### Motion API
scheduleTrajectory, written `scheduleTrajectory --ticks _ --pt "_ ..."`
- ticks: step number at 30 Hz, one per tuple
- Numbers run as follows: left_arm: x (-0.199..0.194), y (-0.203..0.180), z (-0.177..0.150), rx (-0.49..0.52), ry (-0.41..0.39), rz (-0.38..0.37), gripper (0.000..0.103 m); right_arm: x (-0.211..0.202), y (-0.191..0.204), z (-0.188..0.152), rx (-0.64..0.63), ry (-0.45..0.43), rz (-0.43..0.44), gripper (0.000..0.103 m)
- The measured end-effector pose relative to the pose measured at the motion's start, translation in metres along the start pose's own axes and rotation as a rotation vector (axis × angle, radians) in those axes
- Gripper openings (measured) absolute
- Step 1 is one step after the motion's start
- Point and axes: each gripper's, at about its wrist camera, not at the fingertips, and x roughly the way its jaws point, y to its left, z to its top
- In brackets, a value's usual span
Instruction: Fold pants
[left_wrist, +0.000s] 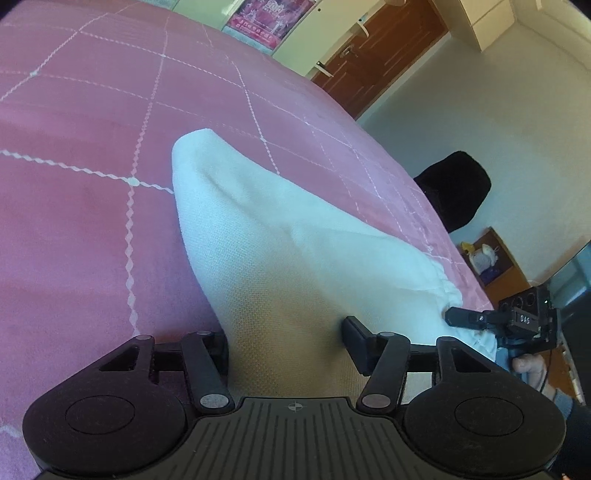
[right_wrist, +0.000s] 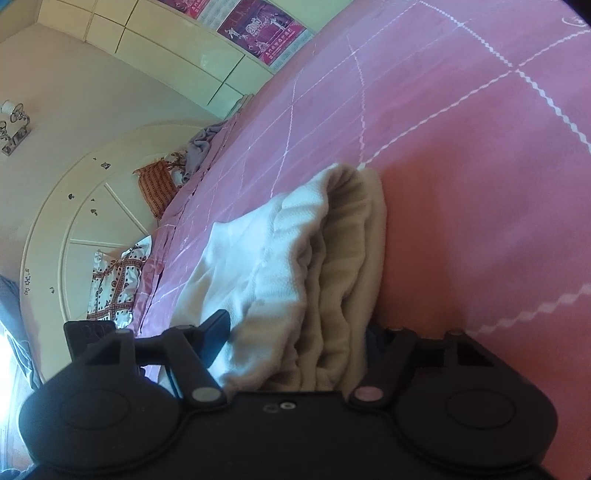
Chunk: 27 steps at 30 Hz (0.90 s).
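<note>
Both half-open grippers, left gripper and right gripper, straddle the white pants

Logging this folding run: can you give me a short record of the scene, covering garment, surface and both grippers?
garment: white pants, bunched at the waistband
surface: pink bedspread with white grid lines
left gripper: straddles the pants; grip unclear
right gripper: straddles the waistband; grip unclear
</note>
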Motion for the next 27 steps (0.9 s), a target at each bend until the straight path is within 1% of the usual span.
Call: scheduleTrajectory --ticks 2,4,7,8,10,11,12,14,18,22,24,27 --pt "0.004 0.012 0.003 -0.067 0.002 -0.062 0.054 0.0 -0.004 0.005 0.002 0.022 0.031 0.071" --pt "0.009 0.026 0.005 -0.139 0.003 -0.119 0.044 0.001 -0.007 0.008 0.004 0.037 0.058 0.071" --pt "0.02 0.039 0.005 -0.194 0.008 -0.195 0.037 0.003 -0.013 0.012 0.031 0.041 0.107 0.071" --pt "0.023 0.042 0.005 -0.205 0.006 -0.22 0.036 0.004 -0.015 0.015 0.041 0.041 0.124 0.07" --pt "0.029 0.046 0.006 -0.215 0.006 -0.251 0.035 0.007 -0.019 0.018 0.043 0.043 0.134 0.062" --pt "0.031 0.046 0.007 -0.212 0.007 -0.26 0.035 0.01 -0.02 0.019 0.045 0.044 0.128 0.053" --pt "0.032 0.046 0.007 -0.208 0.007 -0.26 0.034 0.012 -0.022 0.02 0.049 0.043 0.126 0.048" --pt "0.032 0.045 0.006 -0.204 0.001 -0.26 0.032 0.015 -0.025 0.021 0.049 0.04 0.131 0.045" --pt "0.029 0.043 0.0 -0.207 -0.017 -0.259 0.03 0.015 -0.023 0.021 0.035 0.033 0.129 0.041" --pt "0.012 0.039 -0.006 -0.193 -0.061 -0.263 0.027 0.008 -0.017 0.017 0.021 0.013 0.121 0.039" --pt "0.001 0.032 -0.007 -0.184 -0.081 -0.275 0.026 0.003 -0.011 0.015 0.019 0.0 0.131 0.037" --pt "-0.022 0.017 -0.004 -0.155 -0.113 -0.293 0.026 -0.008 0.001 0.012 0.012 -0.021 0.169 0.036"
